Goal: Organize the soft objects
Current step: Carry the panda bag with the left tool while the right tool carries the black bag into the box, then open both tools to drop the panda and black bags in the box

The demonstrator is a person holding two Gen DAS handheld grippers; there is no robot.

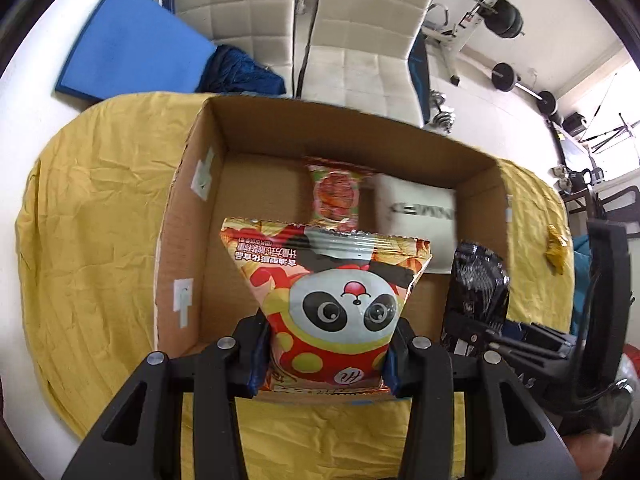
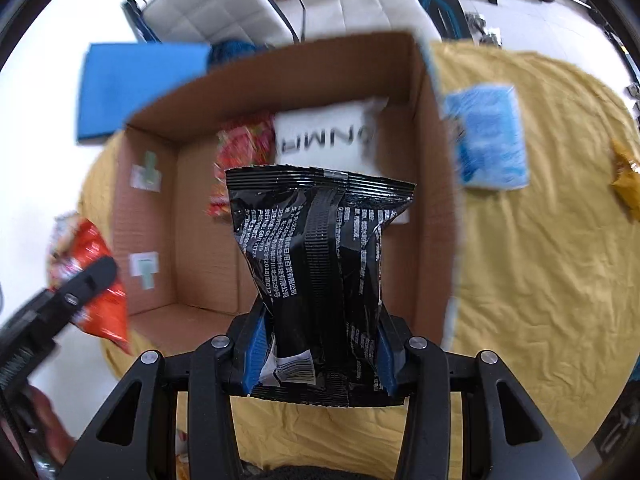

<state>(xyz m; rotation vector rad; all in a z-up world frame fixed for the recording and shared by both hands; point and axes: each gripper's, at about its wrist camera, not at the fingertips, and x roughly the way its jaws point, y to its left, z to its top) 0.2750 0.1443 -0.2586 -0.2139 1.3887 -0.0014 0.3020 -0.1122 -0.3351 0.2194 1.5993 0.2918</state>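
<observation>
Fingers (image 1: 256,360) pinch panda bag (image 1: 336,312); white pack (image 2: 328,136) reads "NM".

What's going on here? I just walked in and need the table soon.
A person is packing soft packets into a cardboard box on a yellow cloth. The left gripper is clamped on a panda snack bag, the right gripper on a black packet, both held over the box. A red snack bag and a white pack already lie inside. A blue pack and a yellow packet remain on the cloth.
</observation>
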